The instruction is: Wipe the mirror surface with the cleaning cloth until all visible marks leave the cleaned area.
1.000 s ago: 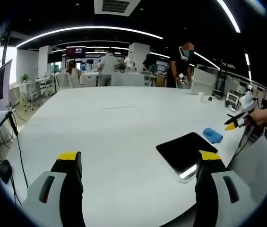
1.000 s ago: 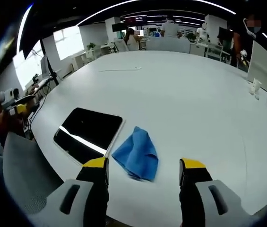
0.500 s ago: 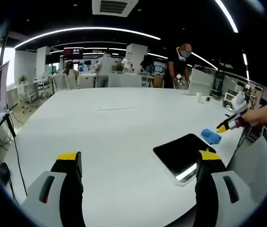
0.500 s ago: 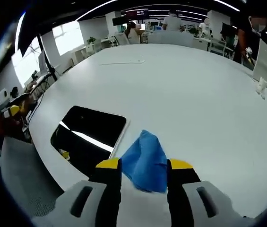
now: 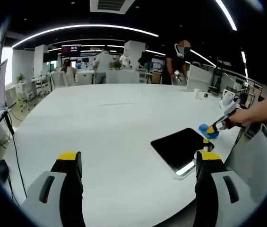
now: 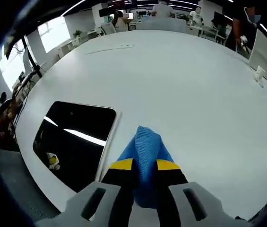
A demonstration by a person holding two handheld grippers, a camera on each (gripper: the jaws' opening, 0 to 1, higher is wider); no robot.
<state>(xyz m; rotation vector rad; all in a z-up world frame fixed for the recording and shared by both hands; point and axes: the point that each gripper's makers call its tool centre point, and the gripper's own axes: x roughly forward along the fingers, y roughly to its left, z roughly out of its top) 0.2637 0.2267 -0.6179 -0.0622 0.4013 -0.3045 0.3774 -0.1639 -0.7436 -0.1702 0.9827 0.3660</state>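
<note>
Right gripper view showed the right gripper point(image 6: 145, 165) with its yellow-tipped jaws drawn close together, pinching the blue cleaning cloth point(image 6: 148, 150) between them. The cloth lay bunched on the white table point(image 6: 185, 80), just beside the right-hand edge of the mirror point(image 6: 74, 137). The mirror lay flat near the table's edge — a dark rectangle with a pale frame, carrying a bright streak of reflected ceiling light and a small yellow-and-white reflection near its lower left corner.

In the left gripper view the left gripper point(image 5: 138, 163) was held above the table edge with its jaws spread wide and nothing between them. The mirror point(image 5: 178, 147) sat to the right, between those jaws and the far table edge, with a bright patch at its near corner. Just past its far corner the right gripper point(image 5: 212, 128), held in a person's hand point(image 5: 239, 117), touched the blue cloth point(image 5: 204, 130). Several people stood among desks at the back of the room, well apart from the table's near end.
</note>
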